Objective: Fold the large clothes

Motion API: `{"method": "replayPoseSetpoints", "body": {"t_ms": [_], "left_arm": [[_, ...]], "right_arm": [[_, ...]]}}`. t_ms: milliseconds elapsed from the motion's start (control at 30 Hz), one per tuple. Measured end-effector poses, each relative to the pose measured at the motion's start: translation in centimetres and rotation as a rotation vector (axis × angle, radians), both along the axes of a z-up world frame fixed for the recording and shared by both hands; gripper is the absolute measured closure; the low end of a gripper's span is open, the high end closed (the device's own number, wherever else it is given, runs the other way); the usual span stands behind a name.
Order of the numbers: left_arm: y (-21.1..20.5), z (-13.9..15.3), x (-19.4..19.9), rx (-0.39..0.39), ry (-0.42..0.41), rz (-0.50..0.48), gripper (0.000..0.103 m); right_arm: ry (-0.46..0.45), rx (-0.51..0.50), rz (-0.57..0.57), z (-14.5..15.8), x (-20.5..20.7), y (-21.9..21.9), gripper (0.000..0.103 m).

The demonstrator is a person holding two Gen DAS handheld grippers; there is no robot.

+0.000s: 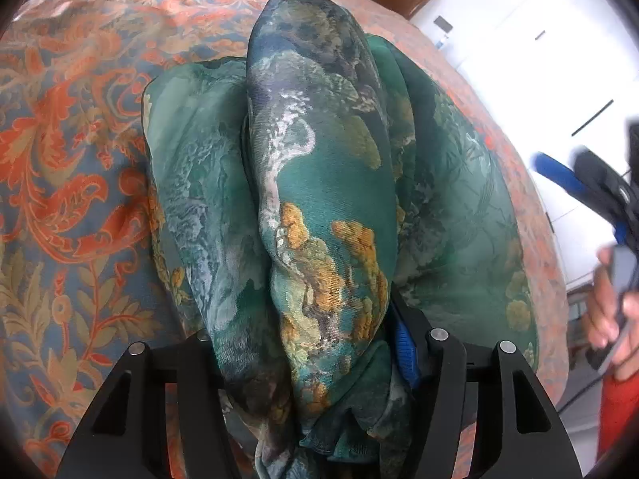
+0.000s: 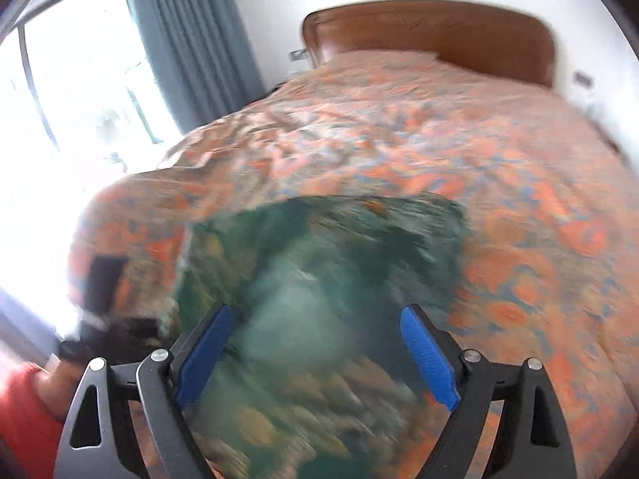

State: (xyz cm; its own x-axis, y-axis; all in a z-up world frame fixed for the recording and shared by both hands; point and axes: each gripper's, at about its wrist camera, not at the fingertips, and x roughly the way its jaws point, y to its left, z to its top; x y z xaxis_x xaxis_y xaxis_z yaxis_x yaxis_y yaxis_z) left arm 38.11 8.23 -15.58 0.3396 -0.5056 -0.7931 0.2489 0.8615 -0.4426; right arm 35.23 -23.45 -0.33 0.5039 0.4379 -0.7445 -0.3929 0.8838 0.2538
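A large green garment (image 1: 319, 183) with a painted landscape print hangs bunched from my left gripper (image 1: 319, 359), which is shut on a thick fold of it; only one blue pad (image 1: 405, 355) shows, the rest is wrapped in cloth. The cloth drapes down onto the bed. In the right wrist view the same garment (image 2: 319, 287) lies blurred on the bed below my right gripper (image 2: 315, 343), which is open and empty above it. The right gripper also shows in the left wrist view (image 1: 579, 183), off to the right.
The bed has an orange and blue paisley cover (image 1: 72, 151), also seen in the right wrist view (image 2: 439, 135). A brown wooden headboard (image 2: 431, 32) stands at the far end. A window with grey-blue curtains (image 2: 187, 28) is at the left. A white wall is to the right.
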Motion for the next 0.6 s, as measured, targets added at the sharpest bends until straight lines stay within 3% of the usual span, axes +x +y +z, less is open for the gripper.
{"method": "replayPoseSetpoints", "body": {"t_ms": [167,367,500,600], "left_arm": [[0.7,-0.2,-0.6,0.010,-0.010,0.000,0.041],[-0.6,0.3,-1.1,0.060,-0.034,-0.009,0.041],[-1.0,0.8,-1.6,0.074,-0.047,-0.005,0.040],[-1.2,1.1,-1.9,0.078,-0.052,0.000,0.040]], "right_arm": [[0.130,0.029,0.012,-4.4,3.4,2.4,0.014],[0.140,-0.070,-0.015,-8.4,3.6,4.0,0.013],[0.123,-0.122,-0.003,-8.2,3.1,4.3,0.013],[0.055,-0.159,0.015,-6.4,1.3,4.4,0.013]]}}
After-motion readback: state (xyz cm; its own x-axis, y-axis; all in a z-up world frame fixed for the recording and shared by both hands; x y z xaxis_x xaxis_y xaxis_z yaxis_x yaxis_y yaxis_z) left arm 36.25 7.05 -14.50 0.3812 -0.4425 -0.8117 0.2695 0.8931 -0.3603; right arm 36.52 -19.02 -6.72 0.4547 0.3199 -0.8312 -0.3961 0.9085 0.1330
